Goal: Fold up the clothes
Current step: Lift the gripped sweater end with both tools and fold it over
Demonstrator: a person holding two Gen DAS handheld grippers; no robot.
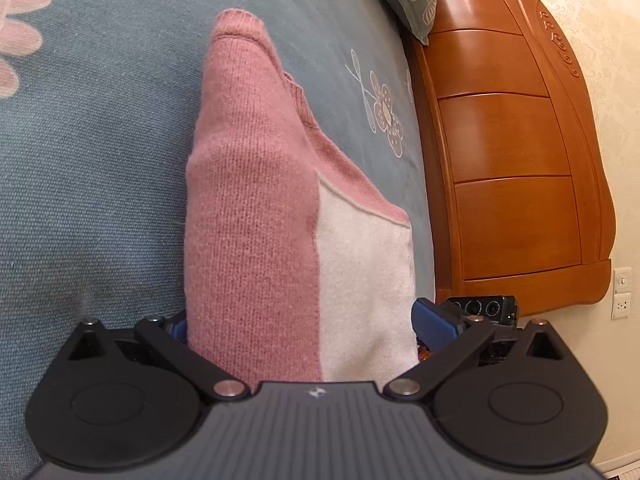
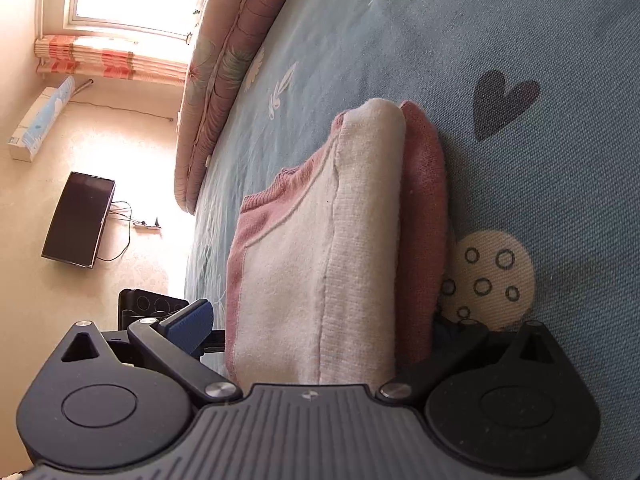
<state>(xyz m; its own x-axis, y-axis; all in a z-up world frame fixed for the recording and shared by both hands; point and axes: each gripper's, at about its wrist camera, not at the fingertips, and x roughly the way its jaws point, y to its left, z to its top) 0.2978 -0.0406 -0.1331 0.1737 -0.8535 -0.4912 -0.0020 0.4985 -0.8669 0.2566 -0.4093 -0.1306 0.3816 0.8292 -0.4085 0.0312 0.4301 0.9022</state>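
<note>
A pink and cream knit sweater [image 1: 288, 208] lies folded on the blue flower-printed bedspread [image 1: 92, 168] of the bed, a short way from the wooden headboard [image 1: 508, 152]. The left tongs [image 1: 298, 326] stand spread wide, their blue pads either side of the sweater's near edge, not pinching it. At the sweater's opposite side, the right tongs [image 2: 320, 324] likewise gape around the thick folded stack [image 2: 332, 248], unclenched. Beyond the sweater, a rolled floral quilt [image 2: 224, 80] lies along the bed's far edge.
</note>
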